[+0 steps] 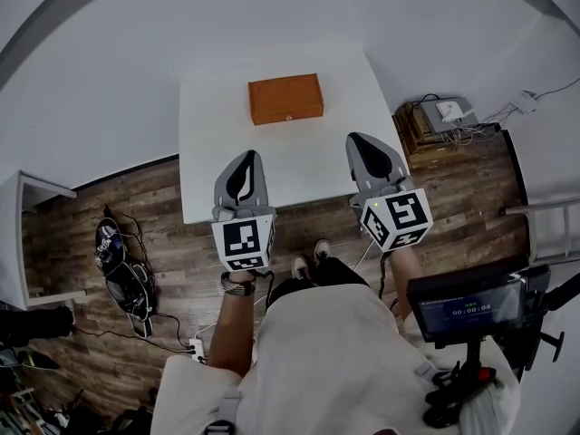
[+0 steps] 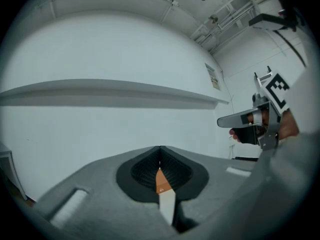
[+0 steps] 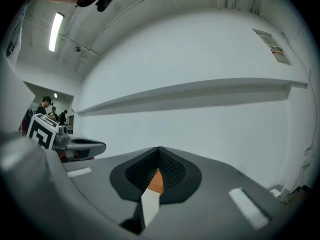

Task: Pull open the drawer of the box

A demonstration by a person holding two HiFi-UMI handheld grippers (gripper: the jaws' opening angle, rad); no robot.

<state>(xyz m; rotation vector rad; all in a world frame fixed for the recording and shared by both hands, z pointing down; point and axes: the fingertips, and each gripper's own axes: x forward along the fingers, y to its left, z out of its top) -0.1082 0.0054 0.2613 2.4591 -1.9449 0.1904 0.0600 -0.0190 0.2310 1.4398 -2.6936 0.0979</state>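
A flat orange rectangular box (image 1: 285,99), its drawer shut and a small pale fitting on its front, lies on the white counter (image 1: 208,143) ahead of both tools. The left tool (image 1: 245,166) and right tool (image 1: 364,148) are each pressed together, empty.

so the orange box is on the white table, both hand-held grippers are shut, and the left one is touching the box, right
No: the left hand-held gripper is apart from the orange box; the head view shows it at the near edge of the white table. The rest is right.
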